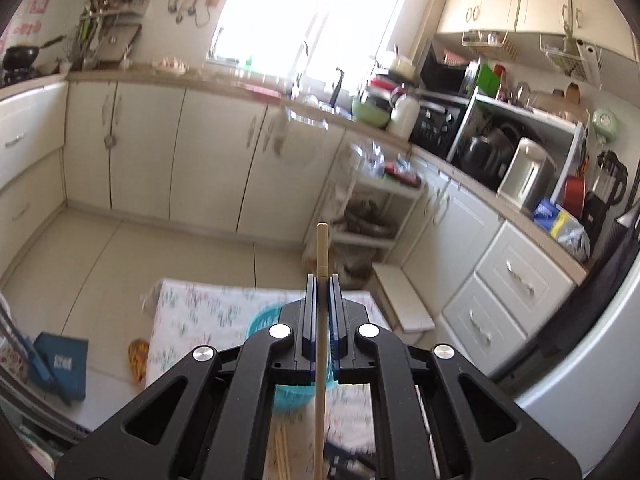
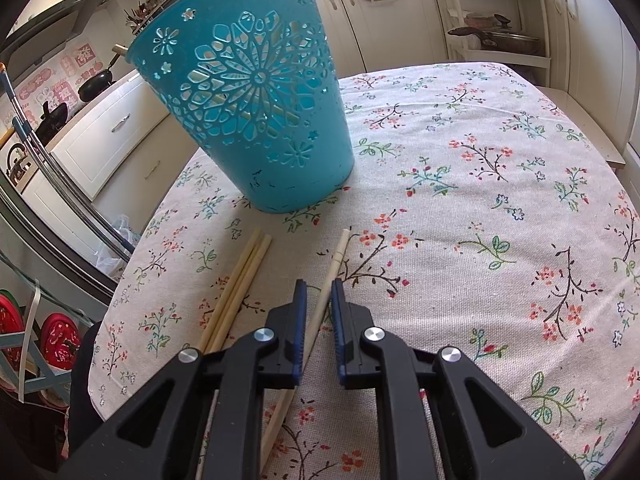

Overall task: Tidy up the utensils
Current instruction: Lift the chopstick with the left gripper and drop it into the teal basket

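Observation:
My left gripper is shut on a wooden chopstick and holds it upright, high above the table, over the teal basket. In the right wrist view the teal perforated basket stands at the table's far left. My right gripper is low over the floral tablecloth, its jaws partly open around a pale chopstick that lies on the cloth. Two more wooden chopsticks lie side by side just left of it.
White kitchen cabinets and a cluttered counter ring the room. A white shelf trolley with pans stands beyond the table's far edge. A fridge is at the right. Blue cloth lies on the floor at the left.

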`<state>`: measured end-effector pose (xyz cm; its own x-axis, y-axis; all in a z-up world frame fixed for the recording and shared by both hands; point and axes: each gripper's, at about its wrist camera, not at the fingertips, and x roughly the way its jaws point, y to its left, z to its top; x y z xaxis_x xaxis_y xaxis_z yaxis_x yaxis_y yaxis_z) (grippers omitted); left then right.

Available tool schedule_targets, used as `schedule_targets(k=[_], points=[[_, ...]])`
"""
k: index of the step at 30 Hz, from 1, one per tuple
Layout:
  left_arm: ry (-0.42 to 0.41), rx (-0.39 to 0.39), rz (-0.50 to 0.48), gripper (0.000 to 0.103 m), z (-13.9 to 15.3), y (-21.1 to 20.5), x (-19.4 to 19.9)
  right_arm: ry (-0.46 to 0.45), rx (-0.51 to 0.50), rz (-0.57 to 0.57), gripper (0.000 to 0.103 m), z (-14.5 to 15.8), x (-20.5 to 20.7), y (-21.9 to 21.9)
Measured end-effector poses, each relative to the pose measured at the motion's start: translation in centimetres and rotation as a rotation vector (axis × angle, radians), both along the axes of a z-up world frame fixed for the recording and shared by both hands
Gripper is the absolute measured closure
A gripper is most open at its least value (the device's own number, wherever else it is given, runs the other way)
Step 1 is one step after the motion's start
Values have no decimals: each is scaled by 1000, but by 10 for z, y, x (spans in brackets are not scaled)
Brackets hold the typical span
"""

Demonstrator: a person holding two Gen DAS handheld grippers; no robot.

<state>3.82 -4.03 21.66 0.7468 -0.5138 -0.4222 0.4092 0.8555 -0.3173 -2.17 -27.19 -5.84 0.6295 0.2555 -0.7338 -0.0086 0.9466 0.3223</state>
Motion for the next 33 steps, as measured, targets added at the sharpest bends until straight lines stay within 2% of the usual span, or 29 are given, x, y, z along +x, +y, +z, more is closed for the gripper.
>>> schedule_targets(k=[6, 9, 11, 19, 25, 28, 30, 33], points=[[-120, -33, 98, 98, 14, -20, 28, -2, 1, 10, 86, 0, 2, 4], [-134, -42, 150, 98, 1, -35, 51, -2, 6, 10, 86, 1, 2, 3], [-149, -22, 187, 98, -11, -45, 63, -2, 9, 11, 86, 1, 2, 2], [-119, 75, 249, 98, -66, -73, 89, -3, 17, 17, 84, 0, 2, -2], [-64, 182, 226, 96, -91, -75, 86, -3, 17, 16, 84, 0, 1, -2], [-37, 196, 242, 85, -97, -57, 79, -3, 17, 16, 84, 0, 1, -2], [-32, 191, 273, 67, -98, -39, 69, -4, 18, 15, 84, 0, 1, -2], [-31, 174, 349, 50, -99, -2, 52, -4, 15, 16, 84, 1, 1, -1]])
